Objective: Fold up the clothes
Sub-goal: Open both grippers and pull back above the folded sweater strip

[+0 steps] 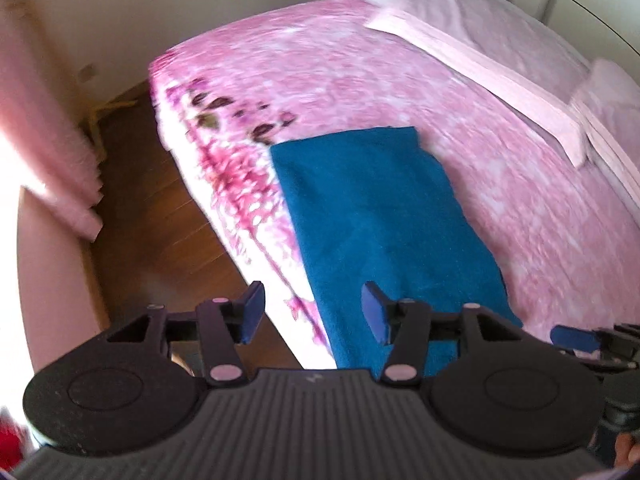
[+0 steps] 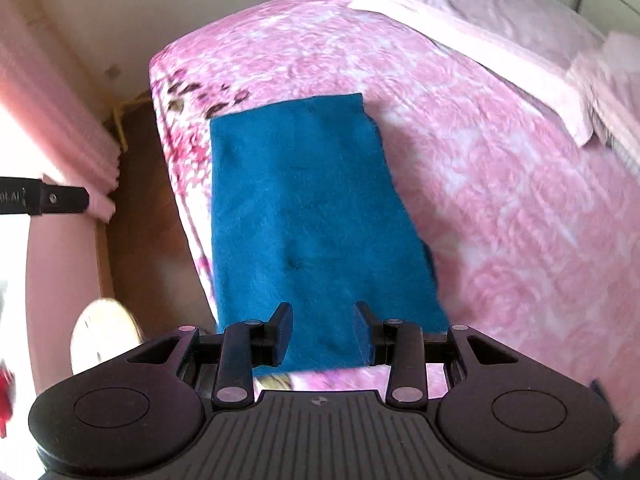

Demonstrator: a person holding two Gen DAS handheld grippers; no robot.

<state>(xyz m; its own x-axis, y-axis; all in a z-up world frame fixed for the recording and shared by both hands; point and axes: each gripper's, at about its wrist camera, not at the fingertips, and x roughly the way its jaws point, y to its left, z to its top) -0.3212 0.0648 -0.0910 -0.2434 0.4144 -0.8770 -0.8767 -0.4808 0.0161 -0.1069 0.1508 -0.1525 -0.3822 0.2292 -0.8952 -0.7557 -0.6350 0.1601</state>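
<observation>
The folded teal fleece cloth (image 2: 312, 216) lay flat near the pink floral bed's (image 2: 500, 200) left edge, beneath both grippers' spread, empty fingers: left gripper (image 1: 312, 312), right gripper (image 2: 322, 332).

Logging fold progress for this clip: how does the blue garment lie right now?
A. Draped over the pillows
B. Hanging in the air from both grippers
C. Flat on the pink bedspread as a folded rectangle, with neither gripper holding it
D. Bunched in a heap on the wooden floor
C: the blue garment lies flat on the pink bedspread, and both the left gripper and the right gripper are open above it.
</observation>
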